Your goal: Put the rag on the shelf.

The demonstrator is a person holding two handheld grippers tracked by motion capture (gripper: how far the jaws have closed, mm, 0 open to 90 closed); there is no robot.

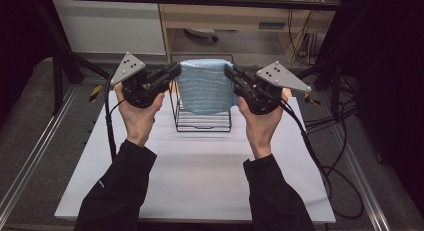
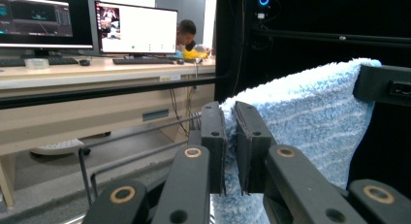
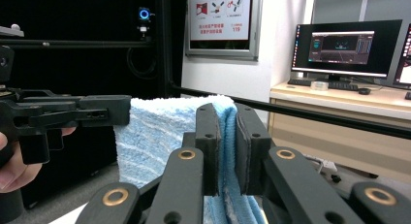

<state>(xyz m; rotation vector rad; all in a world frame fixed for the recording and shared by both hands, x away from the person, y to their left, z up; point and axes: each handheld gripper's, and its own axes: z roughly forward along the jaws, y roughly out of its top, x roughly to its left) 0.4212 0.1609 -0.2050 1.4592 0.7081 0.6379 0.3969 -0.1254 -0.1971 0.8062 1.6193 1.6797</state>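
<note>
- Towel [image 1: 205,86] is hanging in the air over the wire rack [image 1: 202,122] on our white table [image 1: 200,176].
- We are pinching its left top corner tight with our left gripper [image 1: 175,70].
- We are pinching its right top corner tight with our right gripper [image 1: 229,71].

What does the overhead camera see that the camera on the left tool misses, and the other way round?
From the high view alone: the white table, the black wire rack beneath the towel, and both sleeves and hands. From the left gripper view alone: a desk with two monitors, and a person seated behind them. Both share the blue towel, with the left tool and the right tool each shut on a top corner.
</note>
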